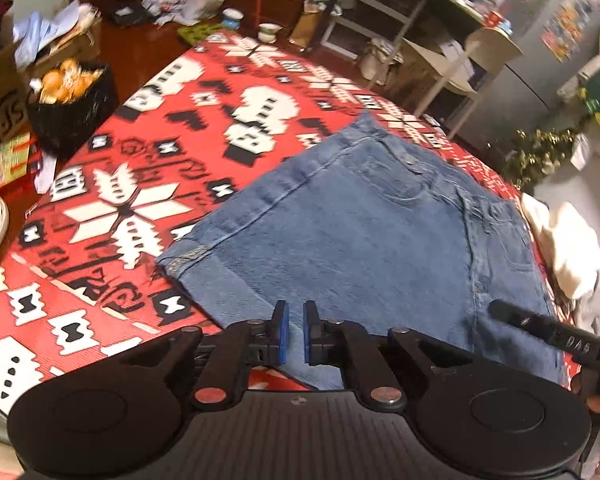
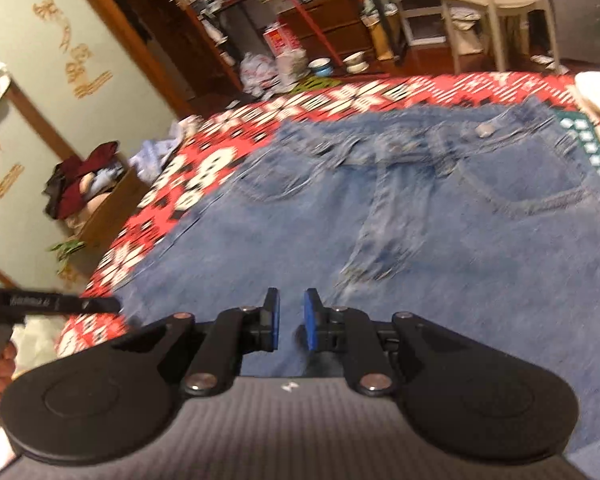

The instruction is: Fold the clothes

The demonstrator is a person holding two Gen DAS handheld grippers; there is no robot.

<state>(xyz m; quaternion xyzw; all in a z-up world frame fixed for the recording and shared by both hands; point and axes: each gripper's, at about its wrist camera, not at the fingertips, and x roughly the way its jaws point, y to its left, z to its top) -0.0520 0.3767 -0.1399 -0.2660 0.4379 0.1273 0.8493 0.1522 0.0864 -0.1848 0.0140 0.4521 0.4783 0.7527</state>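
Cluttered room all round, folks, and a big red patterned blanket (image 1: 148, 128) fills the middle of both views as the working surface. Far left of the left wrist view, a black basket of oranges (image 1: 70, 100) sits on the floor beside it, well clear of the action. Moving right, here's the star: a pair of blue jeans (image 1: 380, 232) spread flat on the blanket, filling the centre and right of that frame, waistband toward the upper right, a hemmed edge (image 1: 192, 258) at centre left. Further right, a cream garment (image 1: 564, 248) lies bunched just beside the denim.

Bottom centre now: the left gripper (image 1: 295, 330) hangs over the near edge of the jeans, blue pads a small gap apart and nothing between them. Same story in the other view, where the right gripper (image 2: 290, 322) hovers above the denim (image 2: 420, 220), pads parted, empty, pockets and button in the upper half of frame.

My read: denim is heavy, thick and a bit stiff, not slippery, and it will hold a crease. Best bite looks like the hem or the waistband seam, where the layers are firm.
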